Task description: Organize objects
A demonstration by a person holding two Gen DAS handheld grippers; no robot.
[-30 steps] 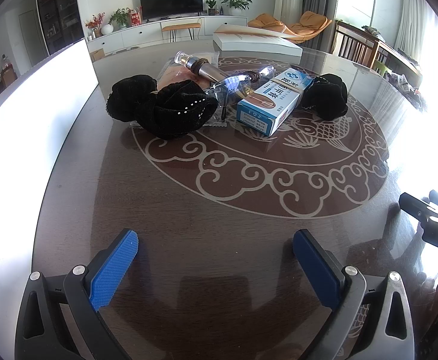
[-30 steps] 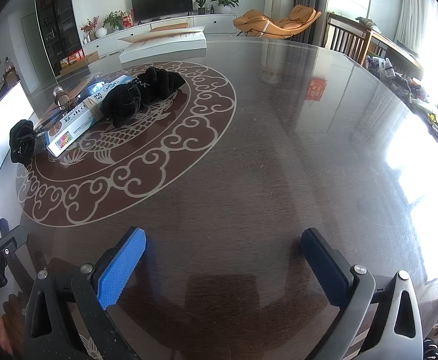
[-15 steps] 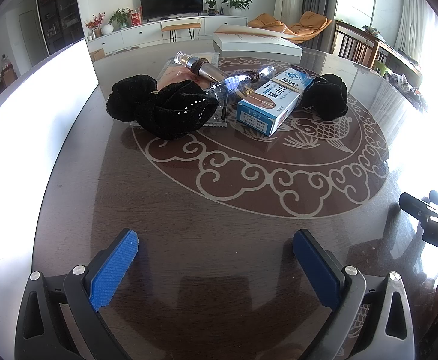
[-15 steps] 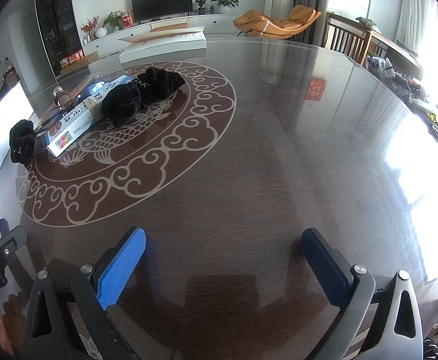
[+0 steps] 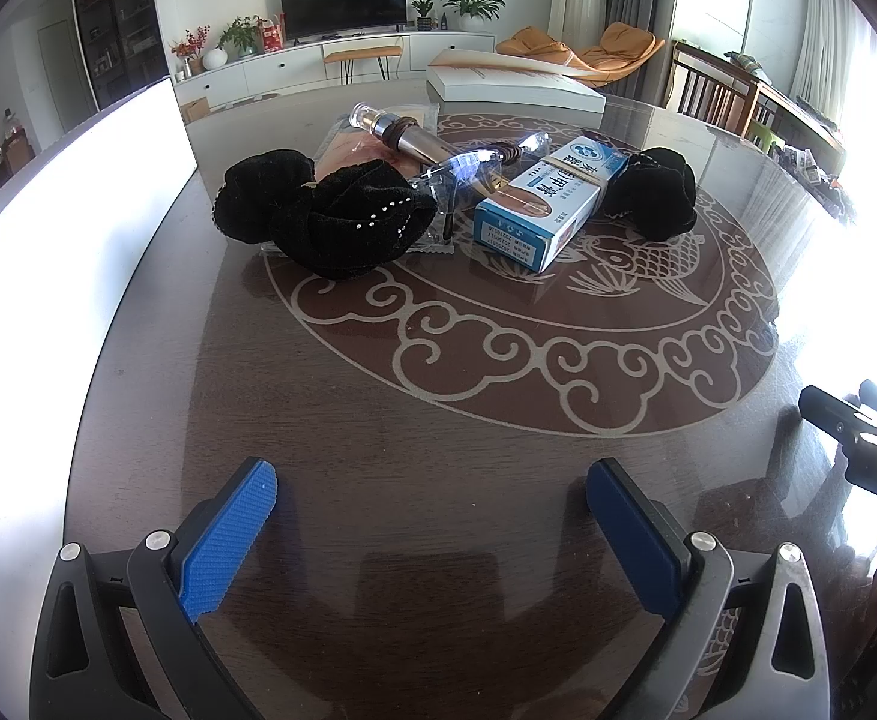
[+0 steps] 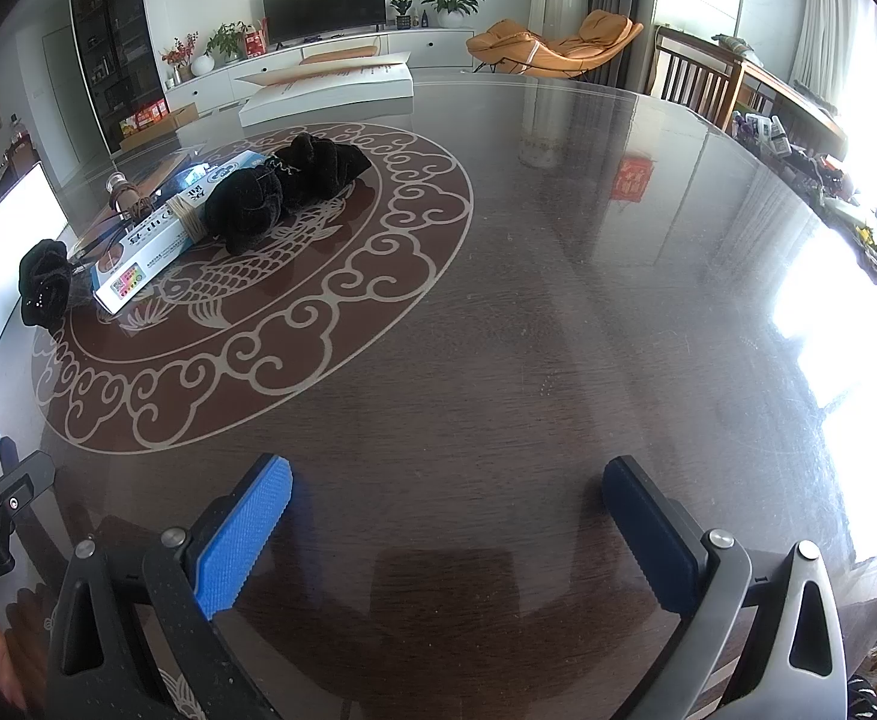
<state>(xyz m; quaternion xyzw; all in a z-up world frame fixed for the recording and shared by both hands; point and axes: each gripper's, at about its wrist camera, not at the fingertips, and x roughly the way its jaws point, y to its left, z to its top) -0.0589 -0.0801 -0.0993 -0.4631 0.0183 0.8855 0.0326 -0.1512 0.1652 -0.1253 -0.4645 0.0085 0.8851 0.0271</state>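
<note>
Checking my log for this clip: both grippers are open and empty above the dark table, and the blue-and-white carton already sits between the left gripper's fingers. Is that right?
Not quite. The blue-and-white carton is not between the left gripper's fingers; it lies far ahead on the dark patterned table, beside the black fabric bundles. The left wrist view shows this. Both grippers, including the right gripper, are open and empty.

Table (image 6: 558, 330): I see a dark glossy top with a pale cloud and fish pattern.
Television (image 5: 343, 2): on the far wall, screen dark, above a white cabinet (image 5: 294, 69).
Orange lounge chair (image 6: 552, 45): behind the table.
Plant (image 5: 473, 3): on the cabinet, right of the television.
</note>
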